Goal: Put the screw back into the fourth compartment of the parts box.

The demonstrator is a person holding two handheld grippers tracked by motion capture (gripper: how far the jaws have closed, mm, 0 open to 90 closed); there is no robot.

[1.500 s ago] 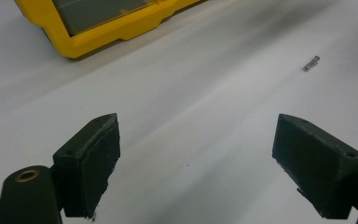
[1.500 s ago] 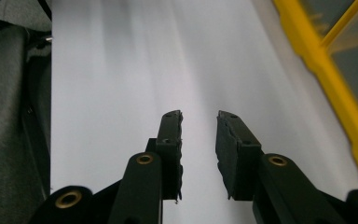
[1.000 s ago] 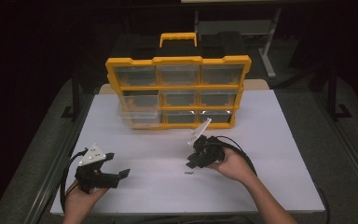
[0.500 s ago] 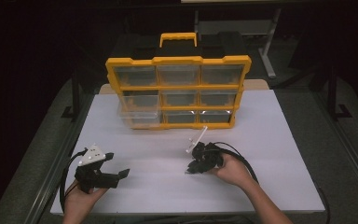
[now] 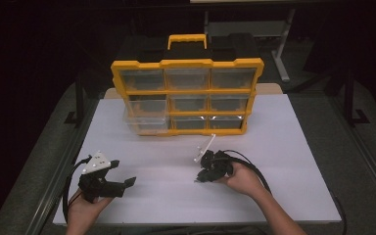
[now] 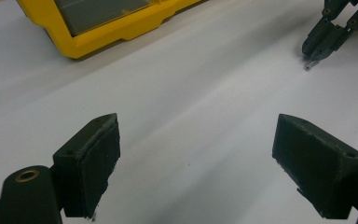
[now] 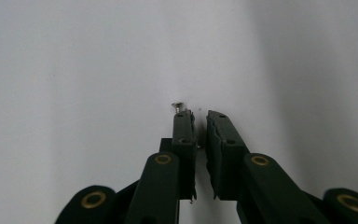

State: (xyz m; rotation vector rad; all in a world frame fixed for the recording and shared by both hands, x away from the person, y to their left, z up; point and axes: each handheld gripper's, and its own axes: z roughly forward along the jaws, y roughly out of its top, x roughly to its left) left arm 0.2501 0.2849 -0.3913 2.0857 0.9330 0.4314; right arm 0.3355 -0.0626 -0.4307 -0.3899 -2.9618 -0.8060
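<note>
A small metal screw (image 7: 176,107) lies on the white table (image 5: 284,161), its flat head showing just at the tip of one jaw of the right gripper (image 7: 198,117). Those jaws have just been closing and now stand nearly together with a thin gap; whether they actually pinch the screw I cannot tell, since it sits at the tip rather than between them. It should be light, hard and slippery, prone to roll or skid, so gripping across the shank below the head looks safest. The left gripper (image 6: 196,154) rests wide open and empty nearby. Behind stands a yellow drawer organizer (image 5: 186,95).
</note>
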